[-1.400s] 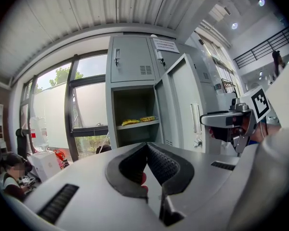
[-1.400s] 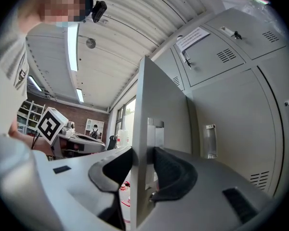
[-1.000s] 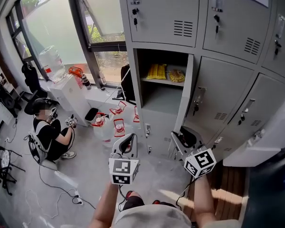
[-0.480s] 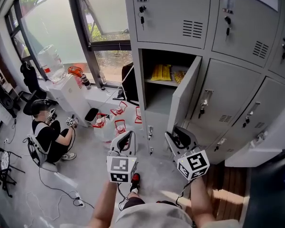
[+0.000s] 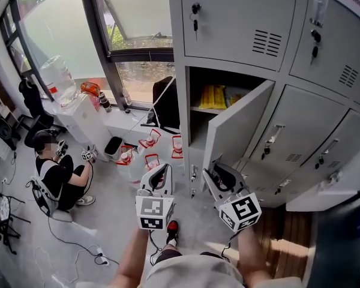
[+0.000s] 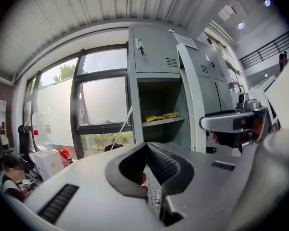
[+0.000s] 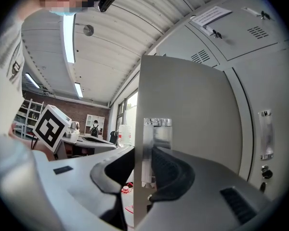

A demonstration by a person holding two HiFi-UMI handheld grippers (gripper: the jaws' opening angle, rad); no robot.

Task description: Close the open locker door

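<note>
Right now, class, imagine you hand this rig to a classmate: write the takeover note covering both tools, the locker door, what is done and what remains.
Left tool: shut, empty, held in front of the lockers.
Right tool: jaws have just been closing onto the free edge of the grey metal locker door; pads sit on both faces.
Door: roughly half open; its compartment, with yellow packets on the shelf, is exposed.
Done: door gripped.
Left: swing it flush shut, then release.
</note>
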